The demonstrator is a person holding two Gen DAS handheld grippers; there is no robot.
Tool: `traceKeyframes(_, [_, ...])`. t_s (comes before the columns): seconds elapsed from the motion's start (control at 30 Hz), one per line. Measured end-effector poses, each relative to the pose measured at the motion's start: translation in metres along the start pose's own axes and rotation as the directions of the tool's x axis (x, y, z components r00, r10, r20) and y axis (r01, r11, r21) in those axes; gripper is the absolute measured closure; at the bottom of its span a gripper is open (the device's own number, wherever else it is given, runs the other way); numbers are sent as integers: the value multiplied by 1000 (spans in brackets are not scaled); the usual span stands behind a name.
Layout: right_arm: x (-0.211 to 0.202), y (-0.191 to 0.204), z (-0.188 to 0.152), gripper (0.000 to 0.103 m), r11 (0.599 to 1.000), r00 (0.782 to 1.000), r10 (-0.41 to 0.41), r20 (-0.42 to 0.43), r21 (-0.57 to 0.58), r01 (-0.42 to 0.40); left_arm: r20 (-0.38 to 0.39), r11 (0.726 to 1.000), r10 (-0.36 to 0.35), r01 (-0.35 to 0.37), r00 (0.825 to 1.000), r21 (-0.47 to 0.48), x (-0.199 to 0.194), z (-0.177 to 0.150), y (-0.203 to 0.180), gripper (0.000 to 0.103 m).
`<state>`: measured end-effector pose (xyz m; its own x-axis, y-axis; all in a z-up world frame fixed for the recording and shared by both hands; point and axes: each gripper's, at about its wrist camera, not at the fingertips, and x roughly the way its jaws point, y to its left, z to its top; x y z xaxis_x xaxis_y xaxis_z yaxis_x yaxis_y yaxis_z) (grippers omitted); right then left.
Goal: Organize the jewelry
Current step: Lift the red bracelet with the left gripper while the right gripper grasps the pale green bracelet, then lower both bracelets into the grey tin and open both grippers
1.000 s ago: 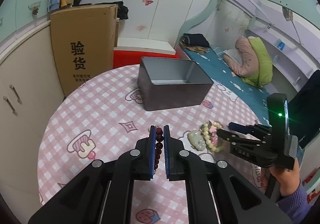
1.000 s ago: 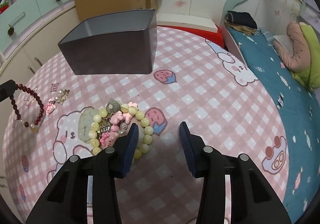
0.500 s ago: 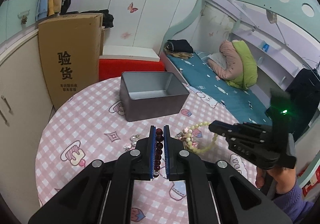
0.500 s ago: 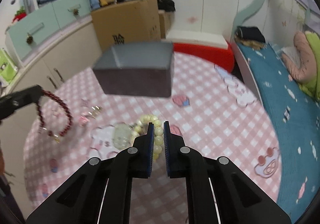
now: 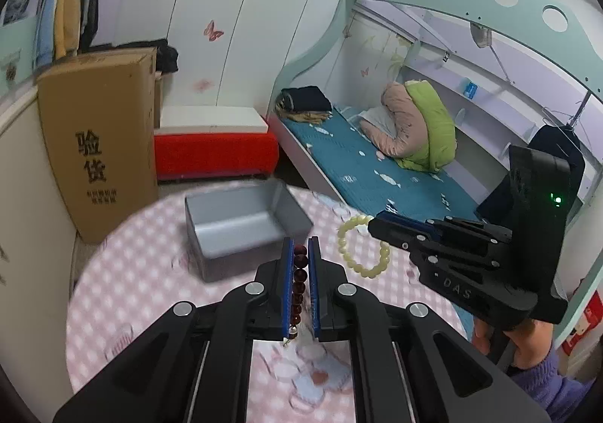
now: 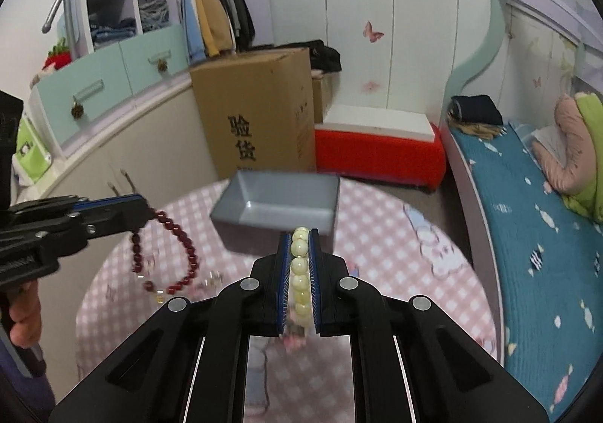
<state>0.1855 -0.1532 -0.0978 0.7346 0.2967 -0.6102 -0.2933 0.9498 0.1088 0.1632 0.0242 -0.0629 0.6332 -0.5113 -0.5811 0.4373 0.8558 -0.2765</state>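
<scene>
1. Gripping the red bead bracelet (image 5: 299, 281), your left gripper (image 5: 300, 285) has its jaws clamped on several beads, so the loop hangs free above the desk (image 5: 124, 272).
2. Your right gripper (image 6: 300, 279) is clamped likewise on the pale bead bracelet (image 6: 300, 274).
3. Beyond both, the grey tin (image 6: 279, 202) stands open-topped, probably to receive them.
</scene>
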Motion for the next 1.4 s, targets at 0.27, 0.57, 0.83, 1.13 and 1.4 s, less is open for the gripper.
traceKeyframes(0.27, [40,-11,48,93,999,1000,17,10,43,-18,-38,997,77,-78,996,-21,51,47,21,97])
traceKeyframes(0.57, [113,-16,49,93,996,996,38,-86,86,-31,-155,988,128,-139,980,-65,125,50,55,97])
traceKeyframes(0.83, [151,-18,33,93,994,986,49,-158,100,-33,-233,982,163,-181,959,-59,161,27,71,97])
traceKeyframes(1.13, [163,-23,17,93,993,980,52,-190,110,-31,-257,981,170,-189,951,-49,171,19,73,96])
traceKeyframes(1.4, [160,-24,11,92,993,980,40,-195,114,-17,-264,981,166,-187,950,-58,170,18,73,86])
